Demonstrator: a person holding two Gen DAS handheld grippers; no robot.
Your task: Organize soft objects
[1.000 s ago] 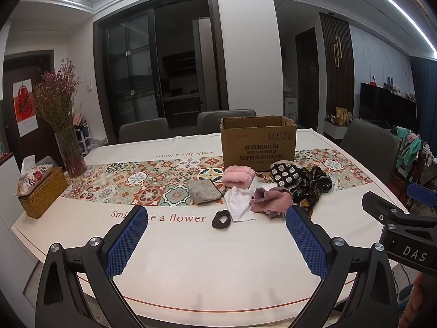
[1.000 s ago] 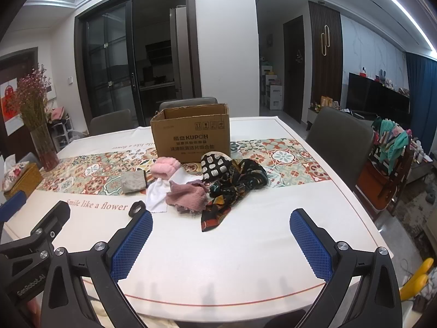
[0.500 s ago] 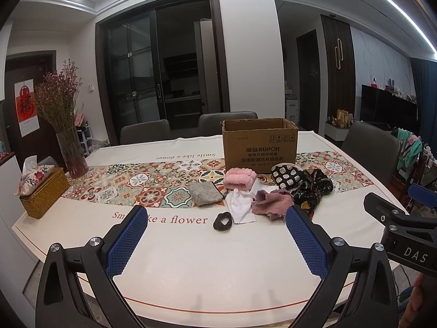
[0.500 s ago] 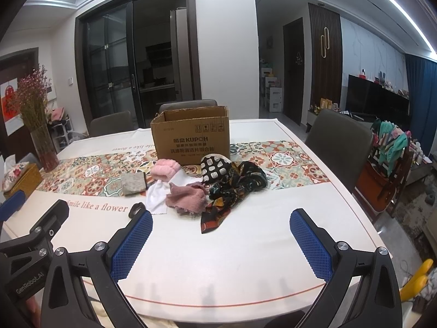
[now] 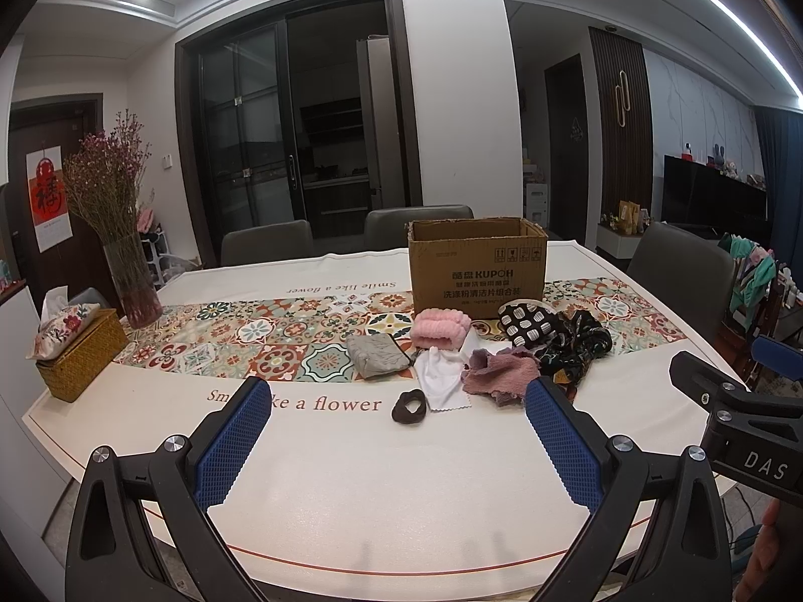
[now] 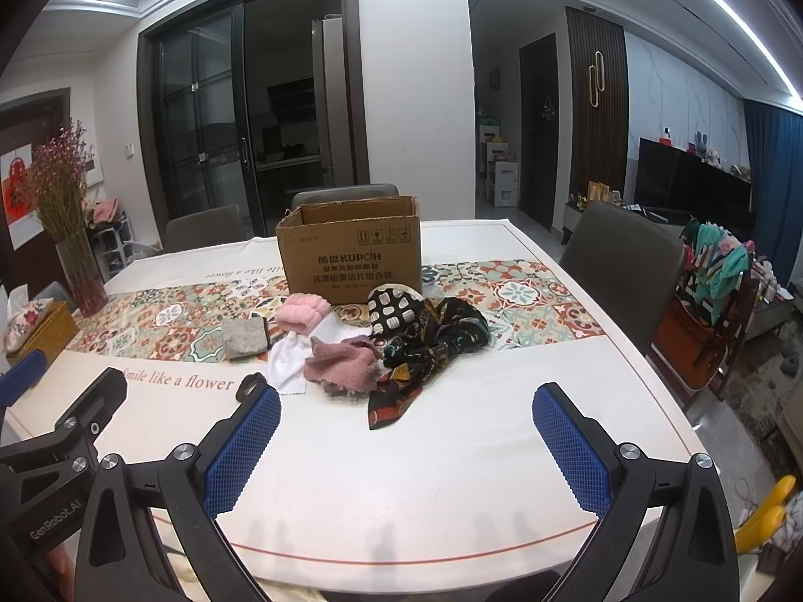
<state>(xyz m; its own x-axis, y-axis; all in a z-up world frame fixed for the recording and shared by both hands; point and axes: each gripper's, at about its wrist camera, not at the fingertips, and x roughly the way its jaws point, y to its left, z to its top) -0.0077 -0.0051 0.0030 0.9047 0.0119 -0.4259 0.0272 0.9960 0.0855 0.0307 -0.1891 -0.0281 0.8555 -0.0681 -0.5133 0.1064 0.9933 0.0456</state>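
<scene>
In the left wrist view, at the left edge of the frame, a woven tissue box (image 5: 83, 353) stands on the table (image 5: 351, 476), and beside it a glass vase (image 5: 131, 281) with dried flowers. In the lower part, the left gripper (image 5: 396, 439) has its blue fingers wide apart and holds nothing. Above it, near the middle of the frame, lie the soft objects: a grey cloth (image 5: 377, 354), then a black scrunchie (image 5: 409, 405), a white cloth (image 5: 441, 381), a pink rolled towel (image 5: 440, 328), a mauve towel (image 5: 502, 376) and a dark patterned scarf (image 5: 562, 338) at the right of the pile. Behind them, the open cardboard box (image 5: 477, 263) stands on the patterned runner. In the right wrist view, the right gripper (image 6: 406, 446) is also wide open and empty, low in the frame, with the pile above it toward the centre.
</scene>
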